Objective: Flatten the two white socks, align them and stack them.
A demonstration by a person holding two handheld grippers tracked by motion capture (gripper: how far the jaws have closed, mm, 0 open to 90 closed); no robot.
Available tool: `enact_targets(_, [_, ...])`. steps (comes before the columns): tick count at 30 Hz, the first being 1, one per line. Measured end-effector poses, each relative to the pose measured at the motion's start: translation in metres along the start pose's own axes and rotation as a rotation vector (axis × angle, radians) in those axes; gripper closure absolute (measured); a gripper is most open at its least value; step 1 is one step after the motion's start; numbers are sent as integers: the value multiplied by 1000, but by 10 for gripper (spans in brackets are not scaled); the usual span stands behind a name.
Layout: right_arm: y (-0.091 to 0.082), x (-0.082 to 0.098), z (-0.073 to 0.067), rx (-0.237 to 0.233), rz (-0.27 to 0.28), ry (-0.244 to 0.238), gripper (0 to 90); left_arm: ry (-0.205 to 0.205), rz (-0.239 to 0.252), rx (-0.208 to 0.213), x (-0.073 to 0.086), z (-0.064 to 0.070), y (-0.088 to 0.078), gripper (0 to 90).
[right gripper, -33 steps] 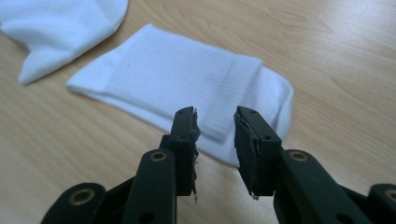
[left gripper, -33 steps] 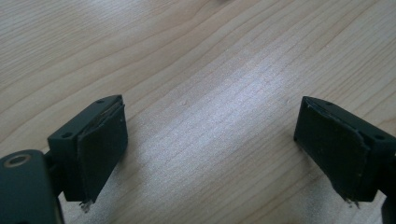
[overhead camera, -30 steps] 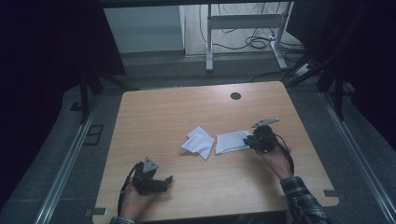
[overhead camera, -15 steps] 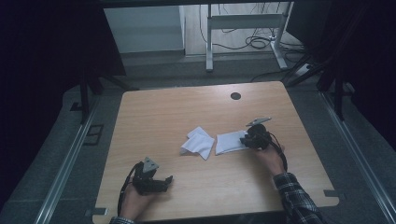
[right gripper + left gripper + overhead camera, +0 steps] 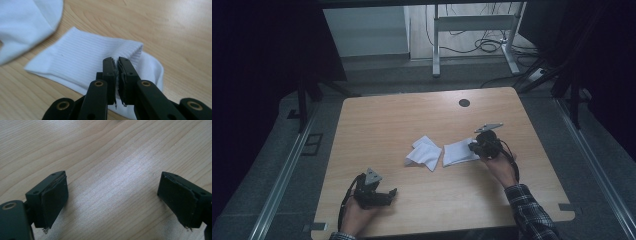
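Two white socks lie mid-table. The right sock (image 5: 458, 152) is flat and ribbed (image 5: 75, 60); the left sock (image 5: 424, 153) is crumpled, and its edge shows in the right gripper view (image 5: 27, 20). My right gripper (image 5: 473, 146) is at the right sock's right edge. Its jaws have just been closing and are now shut on the folded cuff fabric (image 5: 116, 65). My left gripper (image 5: 391, 193) rests on the table near the front left, well apart from the socks. It is open, with bare wood between its jaws (image 5: 113, 200).
The wooden table (image 5: 402, 115) has a round black hole (image 5: 464, 103) near its far edge. A metal desk frame (image 5: 472, 30) and cables stand on the floor beyond. A plaid sleeve (image 5: 527, 210) reaches in at the lower right.
My right gripper has edged left onto the right sock's edge. The left hand and both socks stay where they were.
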State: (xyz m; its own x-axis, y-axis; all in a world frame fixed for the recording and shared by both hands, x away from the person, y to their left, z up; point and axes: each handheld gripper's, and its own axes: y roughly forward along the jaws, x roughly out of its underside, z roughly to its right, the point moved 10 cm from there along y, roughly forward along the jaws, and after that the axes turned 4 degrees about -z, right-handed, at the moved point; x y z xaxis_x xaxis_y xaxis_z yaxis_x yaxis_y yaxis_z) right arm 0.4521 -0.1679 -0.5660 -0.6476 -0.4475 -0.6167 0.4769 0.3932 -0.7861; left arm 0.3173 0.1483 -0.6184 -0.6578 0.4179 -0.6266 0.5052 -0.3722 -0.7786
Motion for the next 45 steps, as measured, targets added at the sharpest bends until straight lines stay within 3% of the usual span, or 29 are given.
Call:
enact_targets(8, [-23,-29,-15,-30,49,-23,840,0,0,0,0,0,0,99])
enact_targets(15, [-48,-68,-41,-33,99,-89,846,6,0,0,0,0,0,99])
enact_targets(20, [-59,-84,-51,-37,124,-111,847,6,0,0,0,0,0,98])
enact_targets(21, [-69,-94,-57,-41,144,-119,847,5,0,-1,0,0,0,99])
enact_targets(25, [-83,-106,-63,-53,175,-127,846,6,2,-2,0,-1,0,99])
enact_targets(27, [-106,-117,-64,-54,215,-136,846,6,2,-2,0,-1,0,99])
enact_targets(29, [-114,-120,-64,-51,228,-135,847,6,2,-1,0,-1,0,98])
enact_targets(31, [-134,-123,-58,-39,257,-129,846,6,2,-1,0,-1,0,98])
enact_targets(34, [-143,-116,-46,-20,259,-116,845,2,2,-4,-1,0,0,99])
enact_targets(45, [-124,-55,17,30,185,12,847,4,1,-5,-1,0,1,98])
